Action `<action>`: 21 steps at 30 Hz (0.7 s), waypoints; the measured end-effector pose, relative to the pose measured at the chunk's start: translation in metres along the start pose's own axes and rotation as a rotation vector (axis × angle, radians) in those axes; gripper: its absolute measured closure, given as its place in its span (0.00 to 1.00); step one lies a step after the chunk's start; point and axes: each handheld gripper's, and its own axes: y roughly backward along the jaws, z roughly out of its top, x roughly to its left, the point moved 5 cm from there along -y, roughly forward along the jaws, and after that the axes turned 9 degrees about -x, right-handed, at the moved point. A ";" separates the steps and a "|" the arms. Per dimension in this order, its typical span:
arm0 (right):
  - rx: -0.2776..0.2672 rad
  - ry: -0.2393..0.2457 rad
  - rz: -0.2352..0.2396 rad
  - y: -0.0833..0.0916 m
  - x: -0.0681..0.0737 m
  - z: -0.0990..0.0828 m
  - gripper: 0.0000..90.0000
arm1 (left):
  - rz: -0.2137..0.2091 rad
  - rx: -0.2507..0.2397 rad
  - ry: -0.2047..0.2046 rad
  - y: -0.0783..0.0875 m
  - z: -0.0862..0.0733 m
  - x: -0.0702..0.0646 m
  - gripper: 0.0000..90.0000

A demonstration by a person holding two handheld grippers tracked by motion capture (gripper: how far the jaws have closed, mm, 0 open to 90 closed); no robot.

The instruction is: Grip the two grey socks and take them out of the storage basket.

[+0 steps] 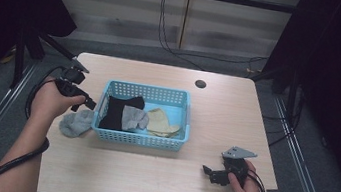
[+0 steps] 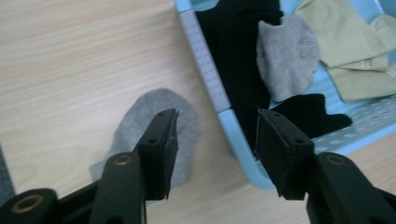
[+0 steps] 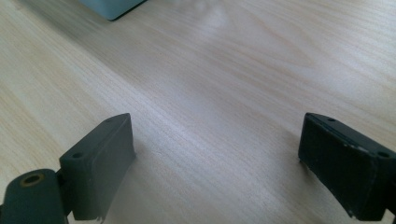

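Two grippers are in your hands over a light wooden table (image 1: 156, 185). Your left gripper (image 1: 87, 104) hangs at the left end of the blue basket (image 1: 141, 141), its jaws apart with nothing between them. In the left gripper view those jaws straddle the basket's near left corner: one jaw is over a grey sock (image 2: 156, 128) lying on the bare wood just outside the rim, the other over the basket edge. Inside the basket lie a black sock (image 1: 118, 109), a second grey sock (image 1: 134, 118) on top of it, and tan socks (image 1: 162, 122) toward the right end.

Your right gripper (image 1: 209, 172) sits low over the table well to the front right of the basket, jaws wide apart and empty; in the right gripper view plain wood lies between them and a basket corner (image 3: 112, 7) shows far off.

Open table runs along the whole front edge and to the right of the basket; the loose sock lies close to the table's left edge. A dark round hole (image 1: 200, 84) sits near the far edge.
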 end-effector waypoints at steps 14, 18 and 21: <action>-0.001 0.003 0.000 0.000 0.000 0.000 0.11 | -0.044 -0.019 -0.055 -0.023 0.020 -0.034 0.41; -0.001 0.002 0.001 0.000 0.000 0.000 0.11 | -0.052 -0.020 -0.070 -0.031 0.022 -0.043 0.39; 0.001 -0.001 0.000 0.000 0.000 0.000 0.11 | -0.056 -0.024 -0.078 -0.037 0.024 -0.048 0.39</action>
